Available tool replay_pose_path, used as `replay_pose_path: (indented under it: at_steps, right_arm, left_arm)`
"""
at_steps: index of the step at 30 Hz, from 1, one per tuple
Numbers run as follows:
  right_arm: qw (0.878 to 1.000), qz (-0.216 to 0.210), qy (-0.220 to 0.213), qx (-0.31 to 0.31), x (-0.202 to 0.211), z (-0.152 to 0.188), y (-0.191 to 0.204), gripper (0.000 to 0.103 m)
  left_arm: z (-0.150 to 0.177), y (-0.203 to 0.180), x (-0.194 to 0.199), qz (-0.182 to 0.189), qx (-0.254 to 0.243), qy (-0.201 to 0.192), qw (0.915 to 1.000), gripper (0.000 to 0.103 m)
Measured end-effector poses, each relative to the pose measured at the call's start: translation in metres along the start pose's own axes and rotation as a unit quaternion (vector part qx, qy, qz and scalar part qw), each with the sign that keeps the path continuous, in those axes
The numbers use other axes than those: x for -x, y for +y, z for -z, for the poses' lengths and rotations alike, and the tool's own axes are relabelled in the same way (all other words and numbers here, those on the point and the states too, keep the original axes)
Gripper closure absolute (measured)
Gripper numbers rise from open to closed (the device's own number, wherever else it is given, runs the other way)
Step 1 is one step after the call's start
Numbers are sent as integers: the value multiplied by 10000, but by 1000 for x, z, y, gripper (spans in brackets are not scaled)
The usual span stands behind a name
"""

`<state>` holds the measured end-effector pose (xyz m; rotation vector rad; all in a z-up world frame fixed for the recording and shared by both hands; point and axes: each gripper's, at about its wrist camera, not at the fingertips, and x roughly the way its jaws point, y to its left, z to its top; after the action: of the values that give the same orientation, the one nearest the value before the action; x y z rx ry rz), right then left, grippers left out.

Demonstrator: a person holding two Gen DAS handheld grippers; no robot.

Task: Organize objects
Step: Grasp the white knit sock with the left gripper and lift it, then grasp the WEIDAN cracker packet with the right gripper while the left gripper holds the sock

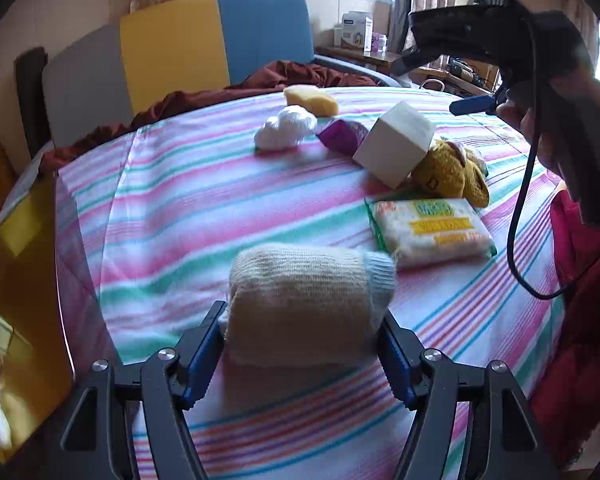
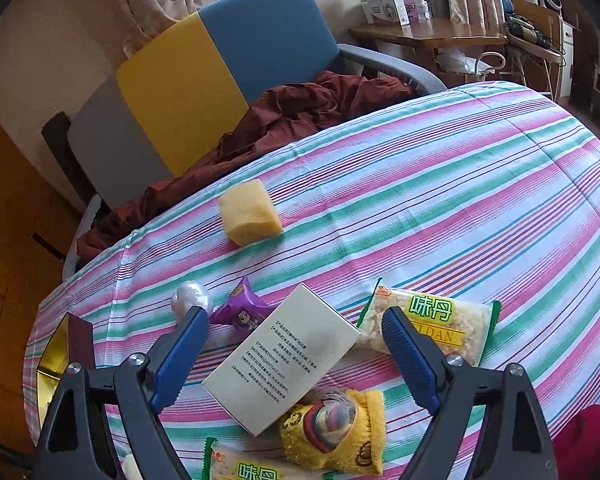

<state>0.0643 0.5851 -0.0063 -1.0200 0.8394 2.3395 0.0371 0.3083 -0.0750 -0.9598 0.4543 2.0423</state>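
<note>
The left gripper (image 1: 302, 354) has its fingers clamped on a rolled beige sock (image 1: 306, 304), long side lying left to right above the striped bed (image 1: 172, 200). The right gripper (image 2: 296, 354) hangs with fingers apart over a white box (image 2: 282, 364). Only its view shows two snack packs (image 2: 432, 330) (image 2: 244, 464).

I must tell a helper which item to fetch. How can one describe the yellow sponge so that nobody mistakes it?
Look at the striped bedsheet, on its far side towards the blue and yellow chair. The yellow sponge lies there alone, beyond the purple snack packet and the white box. It is the only plain, unwrapped block.
</note>
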Motion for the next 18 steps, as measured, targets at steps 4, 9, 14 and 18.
replay_pose_path:
  at_steps: [4,9,14,18]
  right_arm:
    - [9990,-356,232,138,2,7,12,13]
    - [9859,-659,881,1259,9,26,56,14]
    - [9412,-523,1890,2752,-1,60,91,14]
    - [9068,-106,2454,3426,-26,86,101,14]
  left_arm:
    - [4,1,2,-8,-12,1,10000,32]
    - [7,6,6,32,52,-17,10000,32]
    - [13,11,12,91,107,6,9999,32]
    - [20,16,17,143,133,14,9998,32]
